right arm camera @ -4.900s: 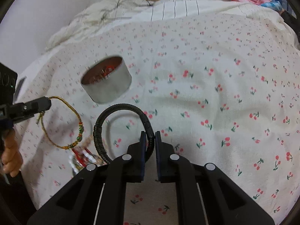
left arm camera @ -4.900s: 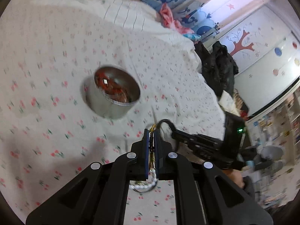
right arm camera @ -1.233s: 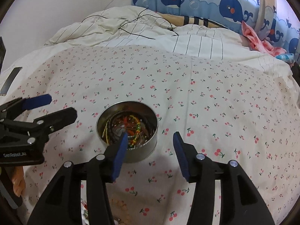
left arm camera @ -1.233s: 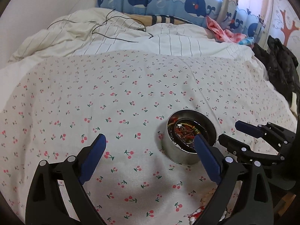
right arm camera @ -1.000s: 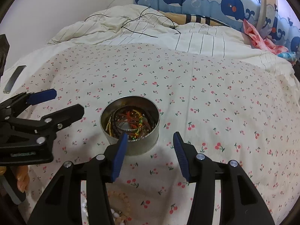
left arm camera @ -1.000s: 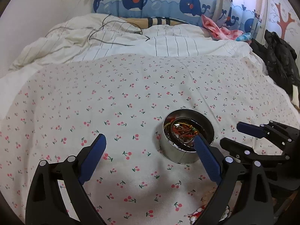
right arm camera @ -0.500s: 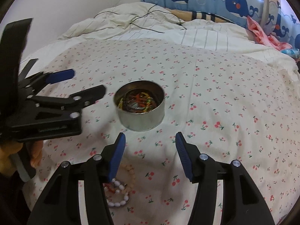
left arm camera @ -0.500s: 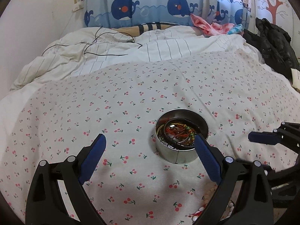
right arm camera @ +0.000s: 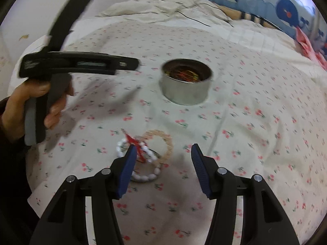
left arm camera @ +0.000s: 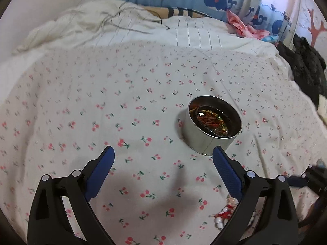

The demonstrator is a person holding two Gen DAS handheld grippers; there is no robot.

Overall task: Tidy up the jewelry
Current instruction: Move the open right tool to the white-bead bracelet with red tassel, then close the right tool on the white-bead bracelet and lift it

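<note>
A round metal tin (left arm camera: 212, 126) holding several tangled bracelets stands on the cherry-print bedsheet (left arm camera: 102, 106); it also shows in the right wrist view (right arm camera: 186, 85). My left gripper (left arm camera: 162, 159) is open and empty, just short of the tin. My right gripper (right arm camera: 162, 155) is open and empty, low over a white bead bracelet with a red tassel (right arm camera: 141, 157) and a peach bead bracelet (right arm camera: 163, 143) lying on the sheet. The white bracelet shows partly behind the left gripper's right finger (left arm camera: 221, 216).
The left hand-held gripper (right arm camera: 81, 64) and the hand on it are at the left of the right wrist view. A rumpled white duvet with a black cable (left arm camera: 122, 20) lies at the far end. Dark clothing (left arm camera: 306, 65) lies at the right edge.
The right gripper has pulled back from the tin and now sits over the two bead bracelets. The left gripper has swung left, so the tin now sits right of centre. Both stay open.
</note>
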